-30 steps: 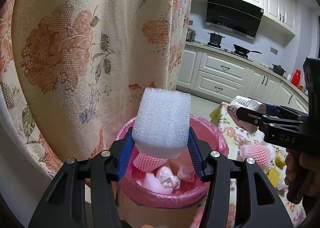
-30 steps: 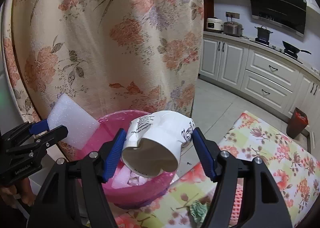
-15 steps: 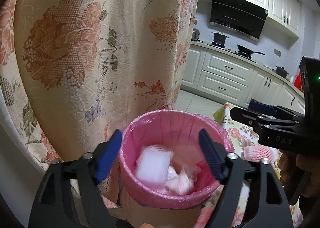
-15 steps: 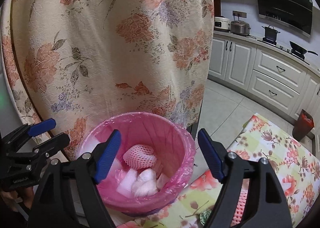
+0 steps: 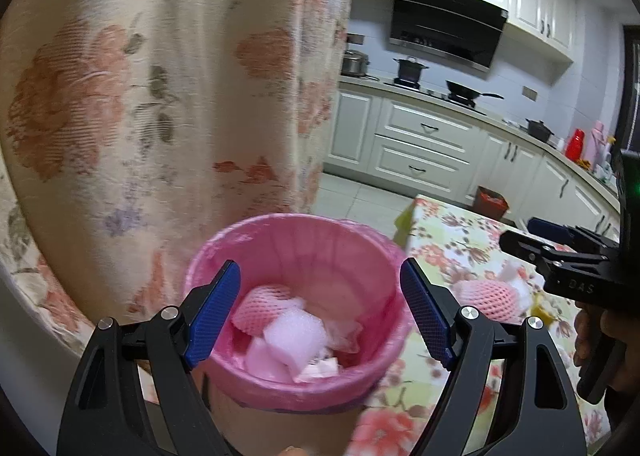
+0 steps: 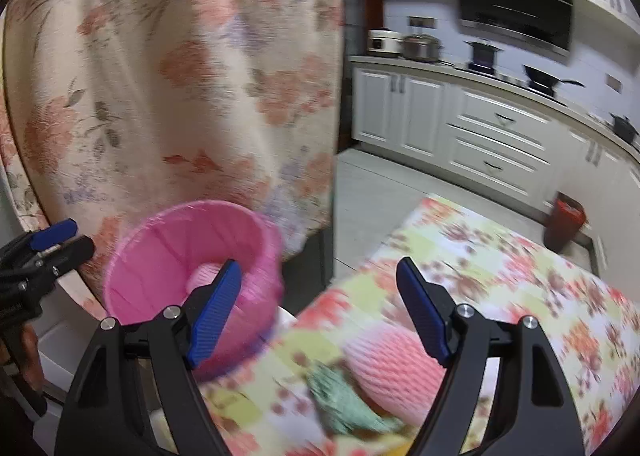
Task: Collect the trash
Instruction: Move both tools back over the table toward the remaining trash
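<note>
My right gripper (image 6: 320, 312) jaws apart, empty, as are my left gripper's (image 5: 320, 316). Pink foam net (image 6: 392, 364) on floral worktop (image 6: 520, 276) beside bin (image 6: 160, 240): light, squashy; I'd pinch mid-body gently.

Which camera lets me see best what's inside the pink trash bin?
The left wrist view. It looks down into the pink-lined trash bin, so a pink foam net and white foam pieces show sharply. The right wrist view shows the bin blurred, from the side, with a jaw covering most of the inside.
</note>
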